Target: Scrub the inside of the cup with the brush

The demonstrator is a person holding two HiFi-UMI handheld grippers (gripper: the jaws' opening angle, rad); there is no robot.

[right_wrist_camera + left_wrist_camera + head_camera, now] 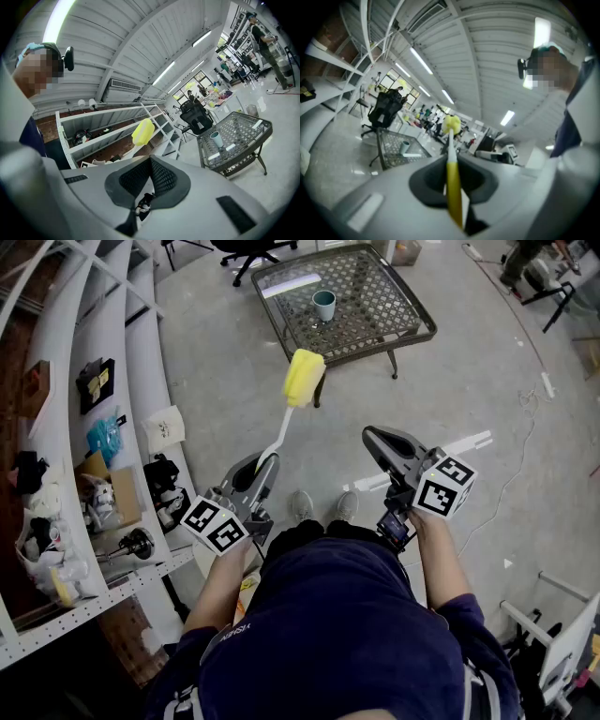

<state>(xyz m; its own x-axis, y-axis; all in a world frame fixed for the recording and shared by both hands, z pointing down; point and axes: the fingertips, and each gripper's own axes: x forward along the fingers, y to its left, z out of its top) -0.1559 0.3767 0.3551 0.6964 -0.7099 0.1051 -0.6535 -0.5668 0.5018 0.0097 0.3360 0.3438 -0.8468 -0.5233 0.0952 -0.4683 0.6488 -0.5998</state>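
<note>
A teal cup [324, 305] stands upright on the metal mesh table [375, 329] ahead of me, also seen small in the left gripper view as the cup [405, 147] and in the right gripper view as the cup [216, 139]. My left gripper [265, 468] is shut on the brush [302, 381], whose yellow handle [453, 187] runs between the jaws and whose yellow sponge head [451, 123] points up and away. The brush head [143, 131] shows in the right gripper view too. My right gripper [375, 439] is shut and holds nothing. Both grippers hang well short of the table.
White shelving [103, 427] with boxes and clutter runs along my left. A white strip [292, 284] lies on the mesh table near the cup. Office chairs [248, 251] stand beyond the table. A cable [511, 474] trails over the concrete floor at the right.
</note>
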